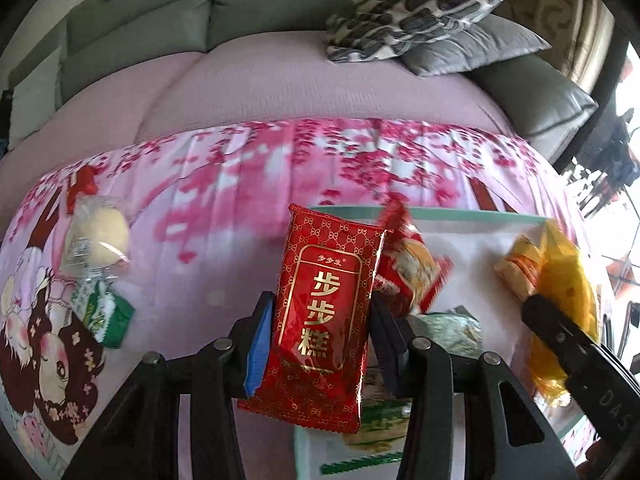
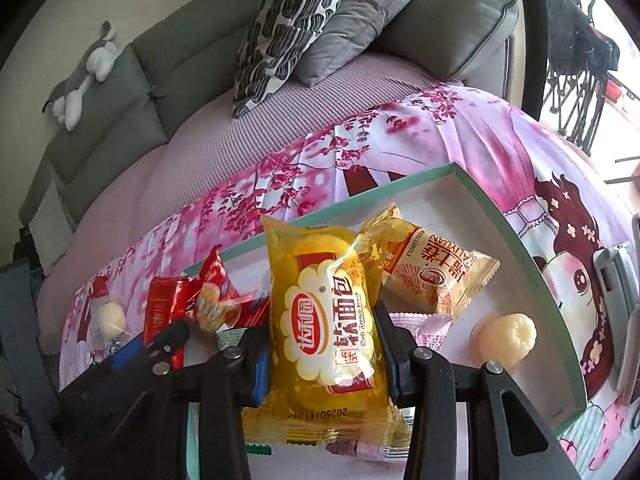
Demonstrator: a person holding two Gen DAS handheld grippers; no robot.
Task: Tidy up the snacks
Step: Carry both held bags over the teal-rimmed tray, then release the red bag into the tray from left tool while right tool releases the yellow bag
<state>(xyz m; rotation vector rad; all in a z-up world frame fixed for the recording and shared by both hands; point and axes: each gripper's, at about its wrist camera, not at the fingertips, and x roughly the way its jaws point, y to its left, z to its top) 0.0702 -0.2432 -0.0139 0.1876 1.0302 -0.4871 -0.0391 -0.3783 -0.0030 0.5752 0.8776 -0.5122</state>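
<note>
My left gripper (image 1: pixel 320 304) is shut on a red and gold snack packet (image 1: pixel 324 320), which stands upright over the near left corner of a white tray with a teal rim (image 1: pixel 440 210). My right gripper (image 2: pixel 320 328) is shut on a yellow bread packet (image 2: pixel 328 320) above the same tray (image 2: pixel 520 240). In the tray lie an orange packet (image 2: pixel 436 276), a pink packet (image 2: pixel 420 324), a pale yellow jelly (image 2: pixel 506 336) and a red pictured packet (image 1: pixel 412 268). The yellow packet (image 1: pixel 560 280) also shows at the right of the left wrist view.
On the pink flowered cloth left of the tray lie a clear-wrapped bun (image 1: pixel 98 236) and a green packet (image 1: pixel 106 312). Behind is a grey sofa with patterned (image 2: pixel 288 28) and grey cushions and a plush toy (image 2: pixel 84 76). A grey metal stand (image 2: pixel 616 280) is at the right.
</note>
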